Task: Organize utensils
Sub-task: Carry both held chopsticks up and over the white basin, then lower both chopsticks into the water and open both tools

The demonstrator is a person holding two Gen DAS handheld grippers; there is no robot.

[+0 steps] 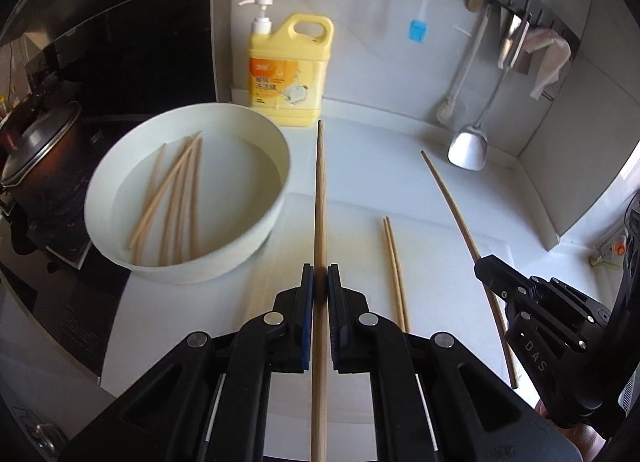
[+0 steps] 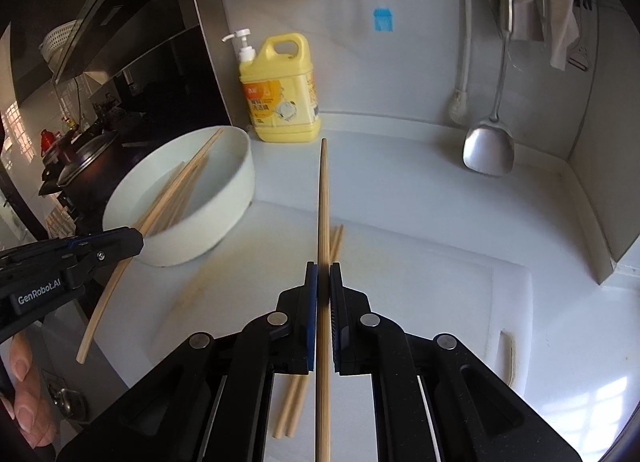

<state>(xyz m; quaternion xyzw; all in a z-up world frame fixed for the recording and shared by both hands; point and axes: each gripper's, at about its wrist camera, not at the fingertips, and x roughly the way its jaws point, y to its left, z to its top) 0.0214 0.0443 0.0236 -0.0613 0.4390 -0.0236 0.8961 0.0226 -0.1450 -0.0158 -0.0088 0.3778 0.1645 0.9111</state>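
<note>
Two claws, left claw and right claw, each clamped on one chopstick, its butt cut off.

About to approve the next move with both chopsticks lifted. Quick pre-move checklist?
1. Left gripper shut on its chopstick: ok.
2. Right gripper shut on its chopstick: ok.
3. Both held sticks clear of the white cutting board: ok, judging by the gap in both wrist views.
4. Two chopsticks left lying on the board: not ok, still to collect.
5. White basin unobstructed, with chopsticks already inside: ok.
6. Held sticks clear of the yellow detergent bottle: ok.
</note>
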